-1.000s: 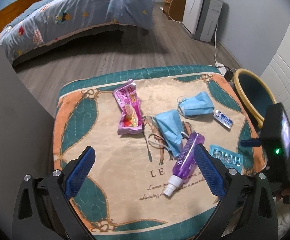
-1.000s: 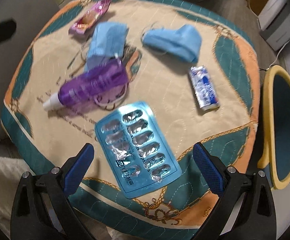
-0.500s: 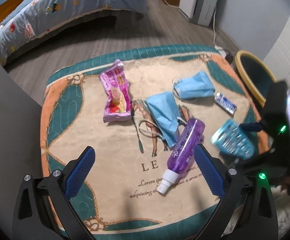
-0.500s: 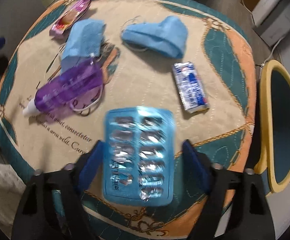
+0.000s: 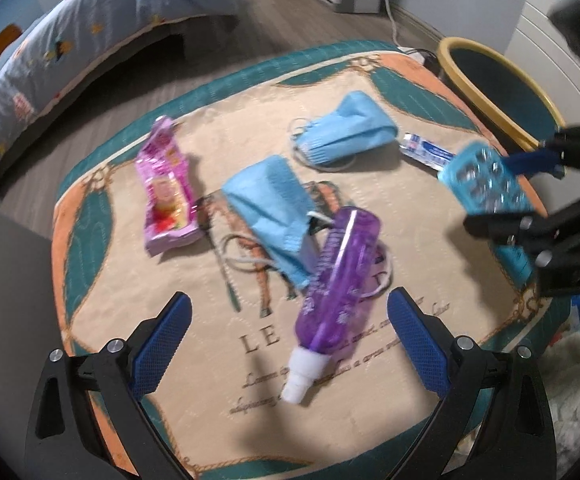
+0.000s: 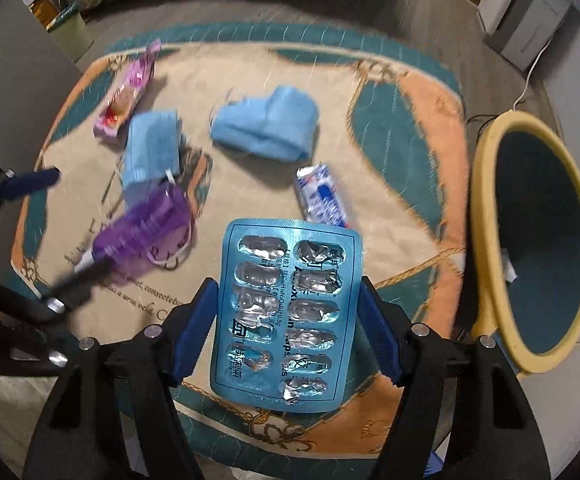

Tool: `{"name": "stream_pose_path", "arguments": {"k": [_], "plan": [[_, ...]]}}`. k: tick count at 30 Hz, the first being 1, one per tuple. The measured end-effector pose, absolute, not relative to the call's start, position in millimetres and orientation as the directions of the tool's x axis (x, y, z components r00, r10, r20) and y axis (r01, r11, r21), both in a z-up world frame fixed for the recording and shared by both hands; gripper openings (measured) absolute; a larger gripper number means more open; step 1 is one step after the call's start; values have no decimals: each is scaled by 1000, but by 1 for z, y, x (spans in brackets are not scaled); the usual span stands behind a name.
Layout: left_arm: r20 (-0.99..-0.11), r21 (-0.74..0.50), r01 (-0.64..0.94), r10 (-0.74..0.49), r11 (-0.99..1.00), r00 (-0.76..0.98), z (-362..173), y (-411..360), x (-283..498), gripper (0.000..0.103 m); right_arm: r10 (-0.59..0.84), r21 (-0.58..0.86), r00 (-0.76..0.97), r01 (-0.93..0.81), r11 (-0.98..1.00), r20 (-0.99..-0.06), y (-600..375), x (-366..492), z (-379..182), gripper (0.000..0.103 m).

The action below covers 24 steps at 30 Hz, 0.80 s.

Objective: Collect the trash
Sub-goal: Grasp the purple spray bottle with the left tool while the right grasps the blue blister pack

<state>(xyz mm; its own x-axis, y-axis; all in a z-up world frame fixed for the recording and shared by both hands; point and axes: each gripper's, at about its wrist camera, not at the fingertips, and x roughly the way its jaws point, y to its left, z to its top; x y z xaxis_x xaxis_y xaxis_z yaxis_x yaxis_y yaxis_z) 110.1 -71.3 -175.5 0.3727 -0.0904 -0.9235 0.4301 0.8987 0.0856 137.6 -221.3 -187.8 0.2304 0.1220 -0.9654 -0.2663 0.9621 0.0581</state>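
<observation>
The blue blister pack (image 6: pixel 286 320) has left the cloth: a second ago it lay flat on the patterned table cover (image 6: pixel 409 160) between wide-spread fingers, and now it sits lifted in the lower centre of the right wrist view, clamped edge to edge by the right gripper (image 6: pixel 288 320). Both blue pads press on its long sides, the jaws at a middling width set by the pack. In the left wrist view the same pack (image 5: pixel 485 184) shows at the right edge, held above the cover's corner.

The left gripper (image 5: pixel 288 320) has dropped closer to the cover since the earlier frame. Its jaws stand wide and hold nothing, and the purple spray bottle (image 5: pixel 337 284) lies on the cover between them, white nozzle toward the camera.

Above the bottle in that view lie a folded blue mask (image 5: pixel 270 208) touching it, a second blue mask (image 5: pixel 345 128) farther up, a pink snack wrapper (image 5: pixel 166 184) at left, and a small white-and-blue wrapper (image 5: pixel 425 150) near the right edge. The yellow-rimmed bin (image 6: pixel 485 240) stands just beside the table, at the right of the right wrist view.
</observation>
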Motion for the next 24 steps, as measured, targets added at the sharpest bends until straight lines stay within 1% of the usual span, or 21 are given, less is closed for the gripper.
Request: {"name": "stream_pose_path", "arguments": {"k": [3,4,5,6,8,10,13,15,19,21,22,24], "plan": [[-920,65,447,-121,892,373,-177,-77,110,92,119,44,271,-267,963,-955,-226,134,-173,69],[-921,50,451,-134,891,366,-177,-79,111,82,122,45,285,-262,964,-951,-233,131,-167,69],[-923,35,453,-145,891,356,-179,-79,113,69,139,64,294,-251,966,-946,-238,132,-162,69],[-928,11,451,-158,892,336,-182,-79,114,66,149,76,301,-240,968,-942,-242,134,-158,69],[-933,0,451,-163,893,321,-187,-80,115,59,146,76,320,-223,972,-936,-246,144,-152,69],[-935,19,462,-148,887,322,-191,-83,115,54,149,84,327,-206,975,-933,-252,147,-151,69],[-935,22,471,-149,882,323,-195,-84,114,51,160,104,320,-185,977,-934,-255,151,-156,69],[-938,15,475,-153,880,312,-199,-87,114,51,152,94,322,-188,978,-935,-254,152,-158,69],[-939,38,471,-129,881,318,-209,-93,114,51,152,88,320,-205,975,-935,-249,152,-161,69],[-940,45,470,-122,881,319,-212,-96,114,45,151,84,320,-214,973,-935,-248,152,-158,69],[-940,48,473,-120,880,319,-213,-97,114,38,150,80,326,-218,973,-933,-248,152,-156,69],[-940,44,477,-125,878,318,-211,-99,114,37,153,78,340,-222,972,-928,-248,152,-150,69]]}}
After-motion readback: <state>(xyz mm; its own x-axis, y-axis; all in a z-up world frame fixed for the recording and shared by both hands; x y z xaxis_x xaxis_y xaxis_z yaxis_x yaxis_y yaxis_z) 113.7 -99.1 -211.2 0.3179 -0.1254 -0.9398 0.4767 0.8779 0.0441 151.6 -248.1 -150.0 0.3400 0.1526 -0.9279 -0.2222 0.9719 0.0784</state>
